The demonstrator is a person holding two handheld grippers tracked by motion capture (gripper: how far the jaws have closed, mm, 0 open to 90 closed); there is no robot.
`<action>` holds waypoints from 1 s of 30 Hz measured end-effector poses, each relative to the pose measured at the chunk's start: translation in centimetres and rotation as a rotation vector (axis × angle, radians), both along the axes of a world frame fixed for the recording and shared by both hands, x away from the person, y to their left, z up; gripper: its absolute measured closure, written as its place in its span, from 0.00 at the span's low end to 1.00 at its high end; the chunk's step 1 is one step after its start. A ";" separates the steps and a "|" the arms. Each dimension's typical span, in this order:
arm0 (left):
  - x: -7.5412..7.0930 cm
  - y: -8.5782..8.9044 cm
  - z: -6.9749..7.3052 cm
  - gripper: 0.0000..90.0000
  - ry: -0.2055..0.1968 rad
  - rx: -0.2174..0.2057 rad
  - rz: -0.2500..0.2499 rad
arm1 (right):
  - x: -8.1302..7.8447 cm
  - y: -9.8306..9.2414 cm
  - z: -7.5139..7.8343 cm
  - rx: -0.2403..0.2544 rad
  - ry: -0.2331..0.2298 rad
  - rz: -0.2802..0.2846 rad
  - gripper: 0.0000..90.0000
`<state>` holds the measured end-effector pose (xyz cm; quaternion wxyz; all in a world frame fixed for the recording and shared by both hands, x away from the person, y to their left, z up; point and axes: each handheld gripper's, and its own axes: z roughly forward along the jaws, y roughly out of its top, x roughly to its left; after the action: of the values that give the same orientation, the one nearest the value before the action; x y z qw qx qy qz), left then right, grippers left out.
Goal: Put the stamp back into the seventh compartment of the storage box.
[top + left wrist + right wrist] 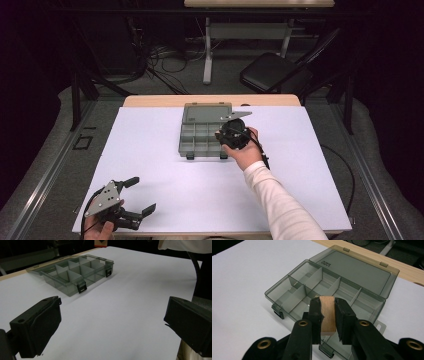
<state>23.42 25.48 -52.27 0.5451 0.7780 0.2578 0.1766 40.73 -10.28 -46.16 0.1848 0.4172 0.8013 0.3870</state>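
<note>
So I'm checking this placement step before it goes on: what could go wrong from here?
The wooden block is pinched in the right tongs over the open organizer box. It could land on a divider and sit tilted instead of in a compartment. Pushing down might also slide the light box, since the left tongs hang open, well away from it.

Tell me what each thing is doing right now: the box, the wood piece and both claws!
Compartment box: lid open and laid flat behind it, compartments I can see are empty.
Wooden block: pinched upright, above the box's front compartments.
Right claw: shut on the wooden block.
Left claw: open, holding nothing, near the table's front edge.
</note>
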 end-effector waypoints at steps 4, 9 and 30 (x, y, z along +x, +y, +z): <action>0.0 0.0 0.0 0.01 0.001 0.001 -0.002 | 0.4 0.2 -0.3 -0.006 0.010 -0.005 0.85; 0.0 0.0 0.0 0.01 0.001 0.001 -0.001 | 0.8 0.4 -0.8 -0.015 0.017 -0.008 0.85; 0.0 0.0 0.0 0.01 0.001 0.001 -0.003 | 1.9 1.3 -2.7 -0.038 0.045 -0.007 0.85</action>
<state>23.38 25.50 -52.29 0.5449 0.7788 0.2566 0.1753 42.62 -9.01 -48.82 0.1759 0.4251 0.8111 0.3613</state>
